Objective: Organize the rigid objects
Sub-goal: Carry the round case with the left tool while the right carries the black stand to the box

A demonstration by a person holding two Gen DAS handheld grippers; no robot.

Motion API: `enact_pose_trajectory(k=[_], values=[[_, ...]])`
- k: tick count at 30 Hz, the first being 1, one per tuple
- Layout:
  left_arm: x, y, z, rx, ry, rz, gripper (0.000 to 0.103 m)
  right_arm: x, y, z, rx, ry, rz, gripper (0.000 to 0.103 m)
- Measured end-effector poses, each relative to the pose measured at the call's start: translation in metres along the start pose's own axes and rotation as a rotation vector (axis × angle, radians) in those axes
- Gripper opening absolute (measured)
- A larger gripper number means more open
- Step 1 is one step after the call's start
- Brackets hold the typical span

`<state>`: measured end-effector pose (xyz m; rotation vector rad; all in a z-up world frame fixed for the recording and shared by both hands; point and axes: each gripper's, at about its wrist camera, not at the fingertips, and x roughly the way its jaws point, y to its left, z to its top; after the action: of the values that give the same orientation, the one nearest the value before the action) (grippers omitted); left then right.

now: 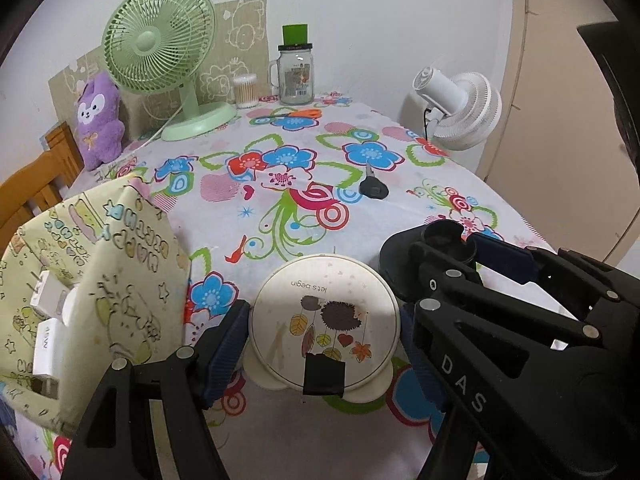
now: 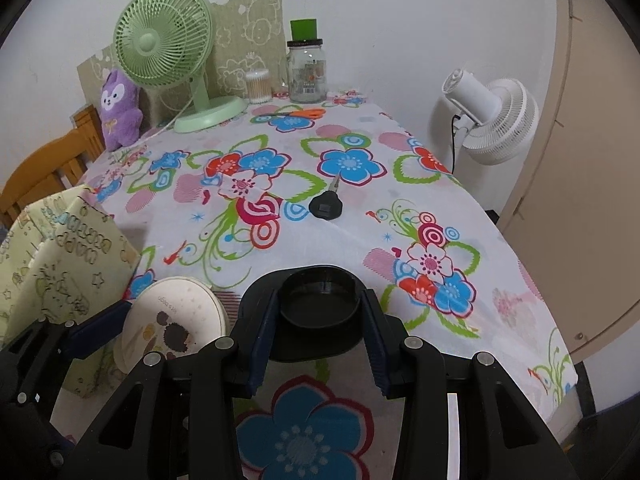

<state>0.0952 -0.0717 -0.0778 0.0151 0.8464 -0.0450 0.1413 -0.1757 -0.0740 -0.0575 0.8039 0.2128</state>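
A round white case (image 1: 324, 320) with a hedgehog picture and a black tape strip sits between the blue pads of my left gripper (image 1: 322, 314), which is shut on it just above the flowered tablecloth (image 1: 280, 160). In the right wrist view this case (image 2: 176, 320) shows at the lower left. My right gripper (image 2: 320, 300) is shut on a black round cup with a wide base (image 2: 316, 344); it shows in the left wrist view too, as the right gripper (image 1: 464, 252) beside the case. A black key (image 2: 326, 206) lies mid-table, beyond both grippers.
A yellow-green patterned bag (image 1: 120, 280) holding white chargers (image 1: 46, 344) stands at the left. At the back are a green fan (image 1: 160, 40), purple plush (image 1: 98, 120), glass jar (image 1: 296, 76), cotton swabs (image 1: 245, 90) and orange scissors (image 1: 304, 113). A white fan (image 1: 460, 108) stands off the right edge, a wooden chair (image 1: 36, 184) at the left.
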Motion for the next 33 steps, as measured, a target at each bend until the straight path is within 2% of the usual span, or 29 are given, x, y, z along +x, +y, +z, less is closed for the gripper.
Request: enact_pose_trajectory(k=[17,33], values=[[-0.044,0.001,-0.005,0.026,-0.038,-0.002,0.077,-0.045,0.010,-0.008,0.020,-0.044,-0.007,0.044],[-0.083,0.010,0.002,0.045,-0.085,0.004,0.077,-0.084,0.027,-0.001,0.024,-0.078,-0.012,0.044]])
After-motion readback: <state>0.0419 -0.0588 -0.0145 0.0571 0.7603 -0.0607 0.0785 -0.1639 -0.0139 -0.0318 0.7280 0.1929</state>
